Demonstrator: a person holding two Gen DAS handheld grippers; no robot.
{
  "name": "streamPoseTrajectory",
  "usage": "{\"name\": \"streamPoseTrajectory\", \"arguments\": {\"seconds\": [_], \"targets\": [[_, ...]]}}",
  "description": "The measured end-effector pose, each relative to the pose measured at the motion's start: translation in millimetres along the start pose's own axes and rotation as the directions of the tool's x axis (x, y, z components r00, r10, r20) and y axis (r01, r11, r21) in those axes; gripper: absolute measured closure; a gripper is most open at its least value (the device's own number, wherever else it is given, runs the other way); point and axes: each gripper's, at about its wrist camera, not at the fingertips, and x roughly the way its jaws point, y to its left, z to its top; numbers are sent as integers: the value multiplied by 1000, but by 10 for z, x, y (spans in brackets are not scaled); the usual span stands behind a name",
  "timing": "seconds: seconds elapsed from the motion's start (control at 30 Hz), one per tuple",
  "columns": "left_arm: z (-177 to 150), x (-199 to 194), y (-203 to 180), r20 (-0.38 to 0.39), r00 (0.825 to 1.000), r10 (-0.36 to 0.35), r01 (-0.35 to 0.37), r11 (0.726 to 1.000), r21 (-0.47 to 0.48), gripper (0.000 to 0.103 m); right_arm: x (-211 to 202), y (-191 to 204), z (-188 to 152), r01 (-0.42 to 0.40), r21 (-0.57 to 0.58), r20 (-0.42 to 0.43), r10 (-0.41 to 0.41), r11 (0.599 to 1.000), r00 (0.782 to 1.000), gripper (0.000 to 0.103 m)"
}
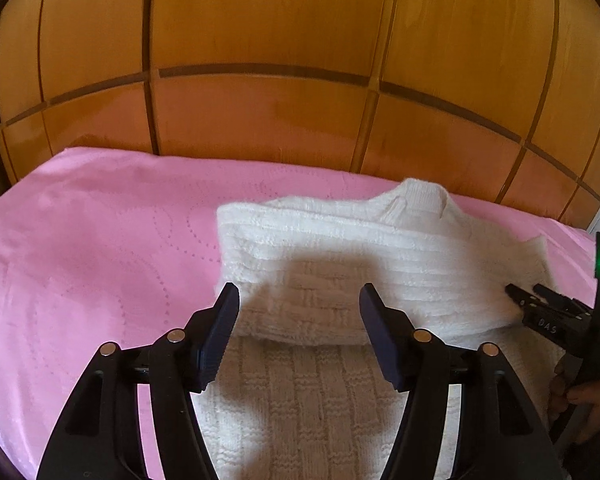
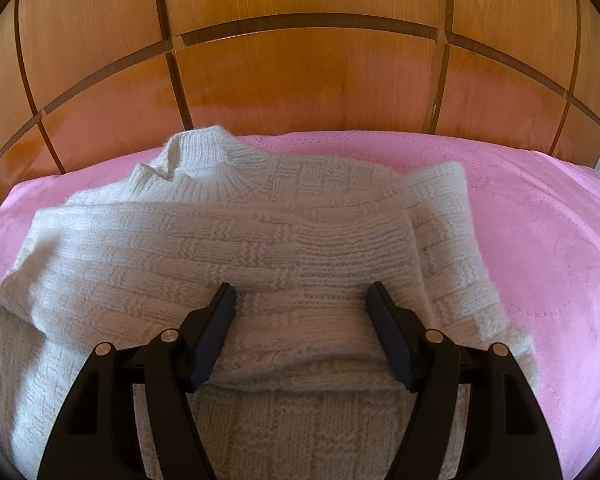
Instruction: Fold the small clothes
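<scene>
A white knitted sweater [image 1: 380,256] lies on the pink bedspread [image 1: 92,248], collar at the far end and both sleeves folded across the body. My left gripper [image 1: 298,300] is open and empty, hovering over the sweater's left part near the folded sleeve edge. My right gripper [image 2: 301,300] is open and empty, its fingers straddling the folded sleeve cuff on the sweater [image 2: 228,240]. The right gripper also shows at the right edge of the left wrist view [image 1: 530,294], low over the sweater's right side.
A wooden panelled headboard [image 1: 268,112] rises behind the bed. Bare pink bedspread [image 2: 540,232] lies to the left and right of the sweater. A hand holds the right gripper's handle [image 1: 584,400].
</scene>
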Motion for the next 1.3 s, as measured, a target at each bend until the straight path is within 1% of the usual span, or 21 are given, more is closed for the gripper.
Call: {"name": "streamPoseTrajectory", "arguments": {"seconds": [0.1,0.17,0.2,0.27,0.43,0.47,0.53,0.6,0.7,0.77,0.8,0.87,0.9,1.0,1.1,1.17,1.3], "targets": [[-35,126,11,-29,1000,5,-4,1000,7,42,2,-4,-1,-3,3,1,3,1000,1000,34],[-84,263,37,-71,997,16,-16,1000,4,42,2,-6,1,-4,4,0,4,1000,1000,33],[-121,358,74,-104,994,20,-21,1000,-10,42,4,-6,5,-4,5,0,4,1000,1000,33],[-172,458,130,-136,991,9,-13,1000,-28,42,1,-4,-1,-3,5,1,3,1000,1000,33],[-196,302,148,-120,993,2,-6,1000,-29,42,-3,3,6,-1,4,-4,1,1000,1000,33],[-215,257,164,-123,992,-3,-1,999,-33,42,-20,3,14,-5,4,-7,5,1000,1000,30],[-283,146,224,-131,991,-7,2,999,-36,41,-94,-3,24,-31,4,-13,31,1000,999,13],[-372,14,304,-137,990,-19,13,999,-41,41,-225,-25,13,-58,10,-9,58,998,998,10],[-545,-171,419,-147,988,-45,39,998,-44,41,-463,-123,-73,-47,9,9,47,999,999,9],[-691,-335,514,-138,988,-72,64,996,-57,41,-621,-287,-196,-42,34,4,42,999,999,9],[-758,-386,546,-146,986,-78,70,996,-58,41,-668,-349,-247,-35,38,-1,35,999,999,9],[-906,-464,610,-181,979,-89,77,994,-72,41,-795,-551,-439,0,53,-30,2,999,1000,9],[-980,-504,635,-197,975,-101,87,993,-78,42,-827,-607,-495,3,61,-41,0,998,999,9],[-1175,-691,664,-204,973,-110,98,993,-66,41,-992,-838,-779,-31,115,-96,42,993,995,11],[-1322,-847,717,-219,966,-137,120,989,-92,41,-1154,-961,-1082,-78,165,-142,102,983,985,13],[-1397,-925,747,-227,962,-148,128,987,-101,41,-1287,-969,-1265,-103,178,-152,131,979,980,14],[-1491,-1049,799,-253,951,-176,150,982,-117,41,-1494,-912,-1530,-146,180,-187,179,973,966,20]]}}
